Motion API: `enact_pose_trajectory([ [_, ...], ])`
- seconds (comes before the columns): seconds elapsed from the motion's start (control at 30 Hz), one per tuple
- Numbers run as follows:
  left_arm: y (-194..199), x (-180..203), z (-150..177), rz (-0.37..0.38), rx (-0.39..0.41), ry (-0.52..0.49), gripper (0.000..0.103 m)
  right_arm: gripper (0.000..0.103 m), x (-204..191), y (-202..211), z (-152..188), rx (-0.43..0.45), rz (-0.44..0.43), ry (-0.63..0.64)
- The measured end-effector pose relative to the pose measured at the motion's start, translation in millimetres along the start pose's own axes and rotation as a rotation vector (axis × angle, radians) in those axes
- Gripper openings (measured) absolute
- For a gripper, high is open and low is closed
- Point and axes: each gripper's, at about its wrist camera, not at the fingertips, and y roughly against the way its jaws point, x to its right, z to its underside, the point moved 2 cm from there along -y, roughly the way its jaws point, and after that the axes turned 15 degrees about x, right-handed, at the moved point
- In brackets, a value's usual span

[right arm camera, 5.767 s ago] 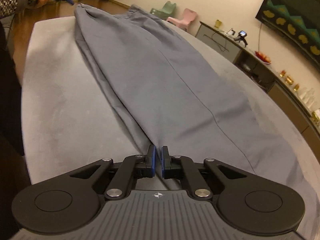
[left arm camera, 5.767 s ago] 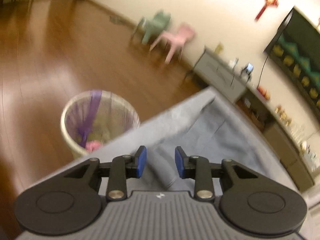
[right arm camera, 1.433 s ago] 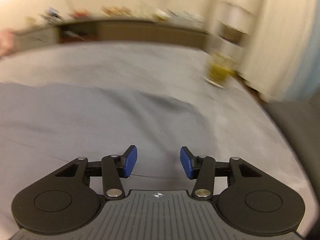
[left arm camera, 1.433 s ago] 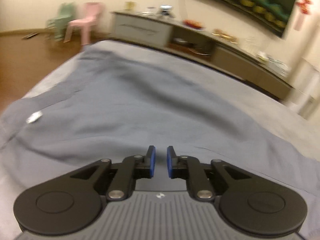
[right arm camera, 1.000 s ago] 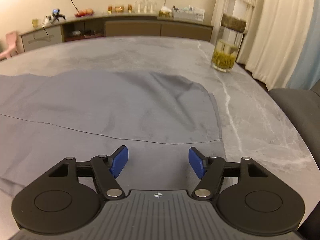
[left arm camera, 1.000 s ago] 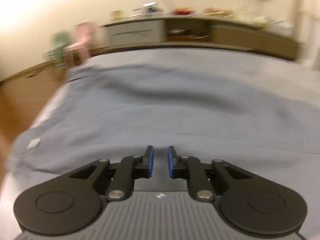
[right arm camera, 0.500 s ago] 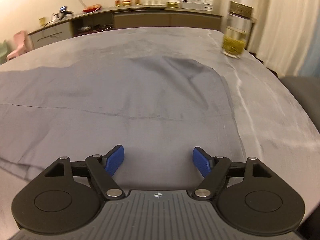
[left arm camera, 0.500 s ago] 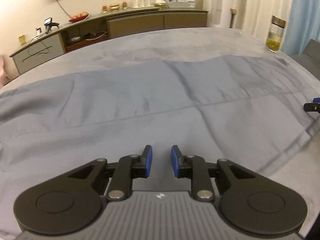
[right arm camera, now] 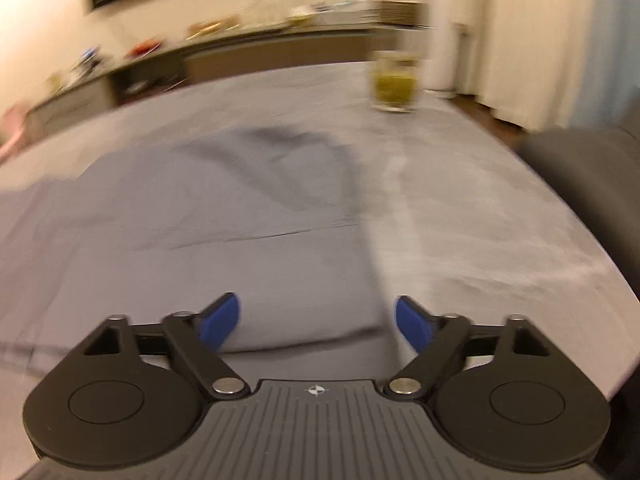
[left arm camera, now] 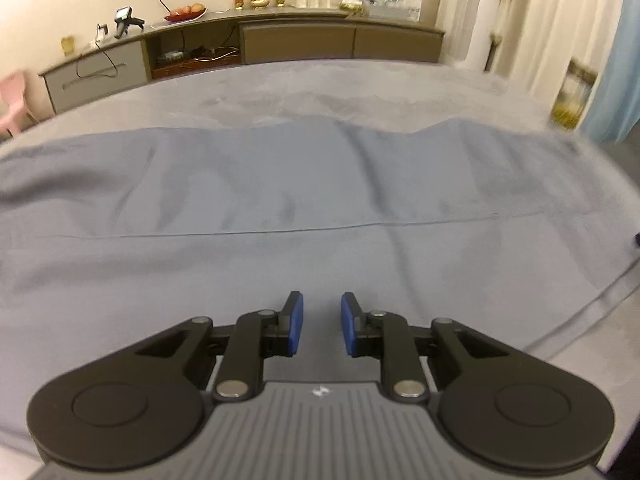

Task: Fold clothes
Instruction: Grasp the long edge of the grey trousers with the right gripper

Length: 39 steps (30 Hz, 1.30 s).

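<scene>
In the left wrist view, the left gripper (left arm camera: 320,322) with blue pads is over the long grey-blue cloth trousers (left arm camera: 280,208). Its two fingers are a little apart, with a narrow gap between them, and they pinch nothing. The trousers lie flat across the grey table (left arm camera: 360,88), from far left of the tongs to far right, with a long seam line ahead of the fingertips. Beyond the table stands a low brown-grey sideboard (left arm camera: 296,40) along the wall.

In the right wrist view, which is blurred, the right gripper (right arm camera: 318,322) is spread wide and holds nothing. The end of the trousers (right arm camera: 240,240) lies just ahead of and between its fingers, the edge near the right finger. Farther ahead, slightly right, stands a glass jar with yellow-green content (right arm camera: 394,84) on the table (right arm camera: 480,220).
</scene>
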Motion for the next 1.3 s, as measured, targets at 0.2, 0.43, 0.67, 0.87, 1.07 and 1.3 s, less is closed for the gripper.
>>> enact_pose_trajectory([
  [0.2, 18.2, 70.1, -11.2, 0.125, 0.057, -0.044, 0.020, 0.076, 8.5, -9.3, -1.8, -0.020, -0.015, -0.071],
  [0.43, 5.4, 181.8, 13.3, 0.320, 0.032, -0.286, 0.026, 0.062, 39.5, 7.8, -3.9, 0.052, -0.122, -0.278],
  [0.67, -18.3, 231.5, 31.3, 0.333, 0.028, -0.413, 0.029, 0.063, 96.6, 9.2, 22.1, -0.007, -0.309, -0.743],
  [0.87, -25.5, 231.9, 28.2, 0.354, 0.010, -0.408, 0.030, 0.062, 93.0, -12.5, 16.7, -0.028, -0.298, -0.765],
  [1.07, -17.3, 237.4, 30.3, 0.338, 0.046, -0.459, 0.030, 0.005, 79.8, -4.7, 9.6, 0.027, -0.246, -0.661],
  [1.3, -5.1, 241.2, 26.5, 0.414, 0.082, -0.447, 0.032, 0.004, 92.9, 27.7, 34.1, 0.048, -0.198, -0.719],
])
